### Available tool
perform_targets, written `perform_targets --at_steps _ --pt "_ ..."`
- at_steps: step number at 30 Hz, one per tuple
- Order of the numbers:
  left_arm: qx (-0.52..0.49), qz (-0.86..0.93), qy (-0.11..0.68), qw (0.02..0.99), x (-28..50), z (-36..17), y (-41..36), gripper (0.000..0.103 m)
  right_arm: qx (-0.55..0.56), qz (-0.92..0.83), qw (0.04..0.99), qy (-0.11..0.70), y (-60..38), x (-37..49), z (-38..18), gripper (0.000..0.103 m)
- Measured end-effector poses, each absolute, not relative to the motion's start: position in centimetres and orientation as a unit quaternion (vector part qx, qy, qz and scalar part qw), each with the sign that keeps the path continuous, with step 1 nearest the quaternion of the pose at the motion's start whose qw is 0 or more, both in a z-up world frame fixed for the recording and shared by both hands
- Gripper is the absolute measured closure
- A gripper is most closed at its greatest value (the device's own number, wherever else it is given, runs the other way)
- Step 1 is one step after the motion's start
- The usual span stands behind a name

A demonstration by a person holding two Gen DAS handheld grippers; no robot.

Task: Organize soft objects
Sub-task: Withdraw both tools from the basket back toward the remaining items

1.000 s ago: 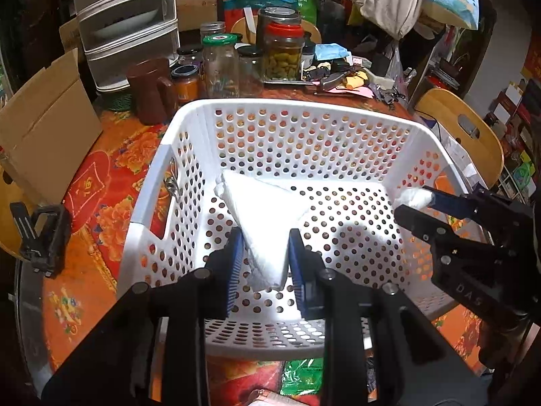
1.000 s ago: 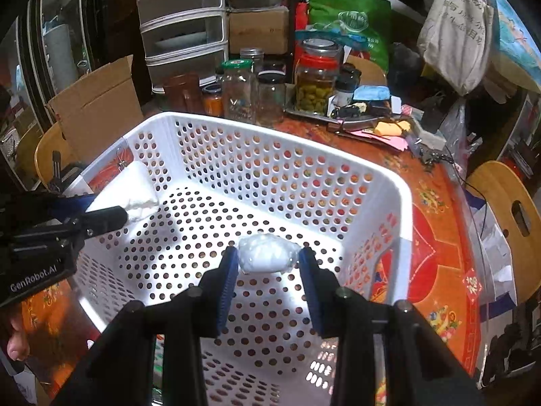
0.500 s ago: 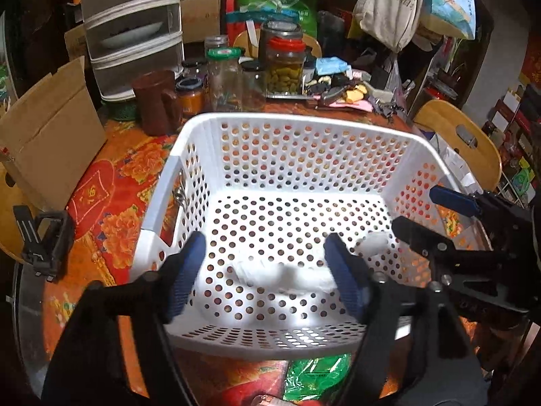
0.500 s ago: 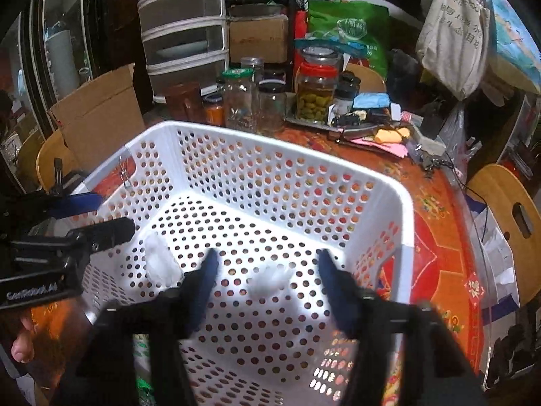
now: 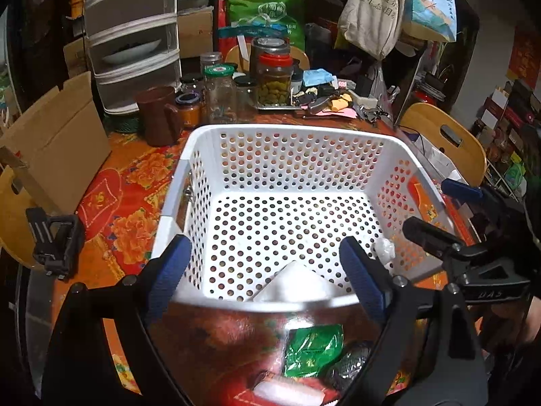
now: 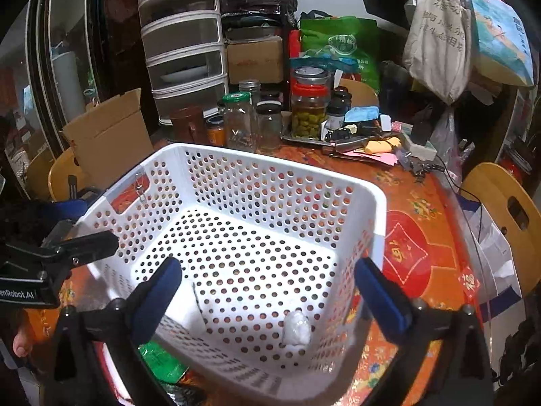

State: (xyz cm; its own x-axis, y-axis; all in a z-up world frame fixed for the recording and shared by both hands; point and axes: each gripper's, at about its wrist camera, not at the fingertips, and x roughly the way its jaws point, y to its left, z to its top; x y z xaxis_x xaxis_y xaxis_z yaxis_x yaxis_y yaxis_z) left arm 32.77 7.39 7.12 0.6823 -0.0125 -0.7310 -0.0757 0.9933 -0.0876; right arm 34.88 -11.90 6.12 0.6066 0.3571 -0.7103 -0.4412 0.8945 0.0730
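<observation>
Both my claws, left point(image 5: 263, 272) and right point(image 6: 270, 291), gape wide, empty; 2 soft items, pad point(image 5: 296, 287) and wad point(image 6: 297, 330), lie in basket point(image 6: 270, 162); risk: catching its rim tips it.

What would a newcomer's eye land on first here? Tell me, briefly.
First, the big white perforated plastic basket in the middle of the red floral tablecloth. On its floor lie a folded white cloth by the near wall and a small crumpled white wad in a near corner. Both blue-padded grippers, left gripper and right gripper, gape open over the near rim, holding nothing.
</observation>
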Motion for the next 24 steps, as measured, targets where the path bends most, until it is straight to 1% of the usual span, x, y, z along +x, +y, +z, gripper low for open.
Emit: perform_targets --at_steps 5,13,24 --pt "-0.055 0.025 0.39 0.919 30.3 8.0 7.6 0.014 -0.057 0.225 0.899 0.371 -12.5 32.7 6.8 0.0" --pt "-0.045 0.011 0.368 0.929 24.0 8.9 6.9 0.011 -0.034 0.236 0.907 0.346 -14.5 28.0 7.3 0.0" --pt "-0.065 0.004 0.338 0.939 15.7 8.6 6.8 0.008 -0.006 0.26 0.915 0.308 -17.1 20.8 7.0 0.0"
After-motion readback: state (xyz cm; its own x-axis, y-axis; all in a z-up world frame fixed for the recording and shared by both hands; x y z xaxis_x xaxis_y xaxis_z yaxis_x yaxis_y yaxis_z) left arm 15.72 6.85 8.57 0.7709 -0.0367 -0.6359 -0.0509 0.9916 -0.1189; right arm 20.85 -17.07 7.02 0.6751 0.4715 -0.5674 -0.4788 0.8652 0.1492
